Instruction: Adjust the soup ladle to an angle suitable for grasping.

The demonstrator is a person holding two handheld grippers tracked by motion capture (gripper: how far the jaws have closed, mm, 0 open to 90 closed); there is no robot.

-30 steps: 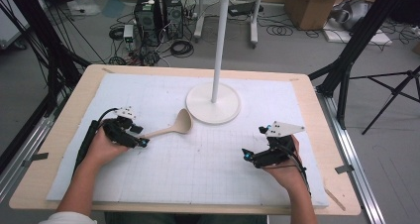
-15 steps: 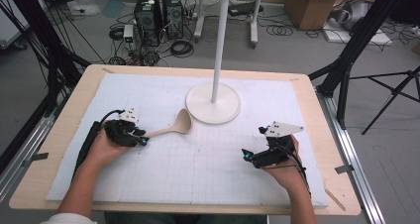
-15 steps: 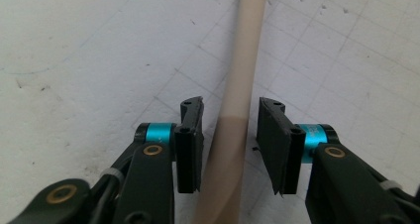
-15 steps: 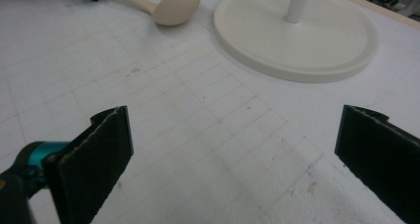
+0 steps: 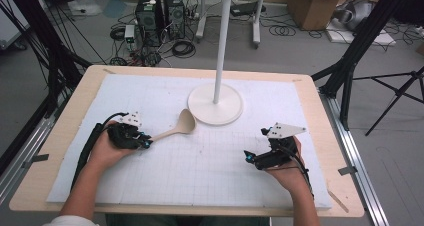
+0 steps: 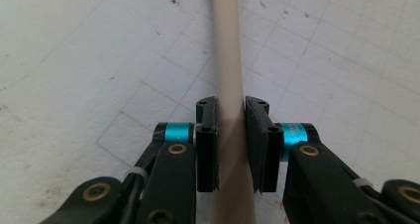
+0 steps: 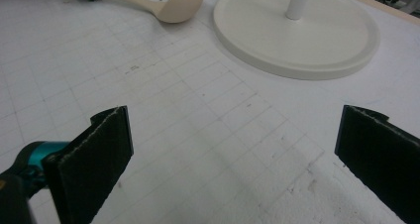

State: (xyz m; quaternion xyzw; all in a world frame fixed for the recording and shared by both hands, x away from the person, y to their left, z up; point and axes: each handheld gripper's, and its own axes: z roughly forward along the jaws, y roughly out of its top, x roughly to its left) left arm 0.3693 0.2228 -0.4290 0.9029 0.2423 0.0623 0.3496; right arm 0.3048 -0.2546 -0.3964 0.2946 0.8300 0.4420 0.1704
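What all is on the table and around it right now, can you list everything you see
spoon: one, beige, on the white mat left of the stand base, handle clamped in the left gripper
stand: one, white, round base at the far middle of the mat, upright pole with hooks on top
mat: one, white with a grid, covering most of the table
table: one, light wood
computer towers: two, black, on the floor beyond the table, among cables
cardboard boxes: brown, floor at far right
left gripper: one, black, shut on the spoon handle; its jaws have just been closing
right gripper: one, black, open, nothing between its jaws, at the right of the mat
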